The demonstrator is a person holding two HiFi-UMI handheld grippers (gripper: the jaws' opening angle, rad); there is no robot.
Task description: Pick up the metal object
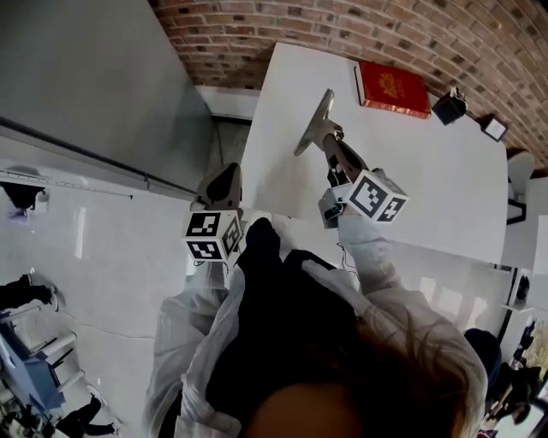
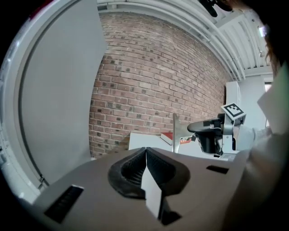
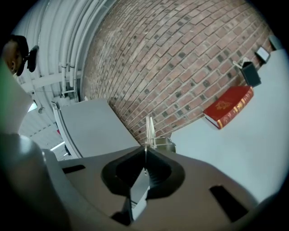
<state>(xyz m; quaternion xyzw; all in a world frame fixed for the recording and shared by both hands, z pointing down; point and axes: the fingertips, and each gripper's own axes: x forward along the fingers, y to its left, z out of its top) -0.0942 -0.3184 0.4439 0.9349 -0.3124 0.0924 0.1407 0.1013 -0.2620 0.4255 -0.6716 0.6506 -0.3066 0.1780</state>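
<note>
Left tongs [image 1: 224, 178]: pads pressed flat together in the left gripper view [image 2: 146, 152], nothing between them. They sit off the bench's near-left corner, not over it.

Right tongs [image 1: 329, 141]: clamped on the metal object [image 1: 312, 125]. In the right gripper view the pads [image 3: 145, 150] pinch its near end, and the thin plate [image 3: 149, 130] sticks up past the tips, edge-on to the camera. A stubby metal piece sits at its base, just right of the tips.

In the left gripper view the same object [image 2: 175, 131] is a narrow upright strip, right at the nose of the right tongs [image 2: 195, 128], which come in from the right.

Object position: over the left part of the white bench [image 1: 428, 171], well apart from the left tongs. Can't tell whether it touches the surface.

Farther back on the bench: a red book [image 1: 392, 87] lies flat near the far edge, with two small dark items [image 1: 449, 107] to its right. Behind that is a brick wall [image 1: 342, 26], and a grey panel [image 1: 94, 77] stands left of the bench.
</note>
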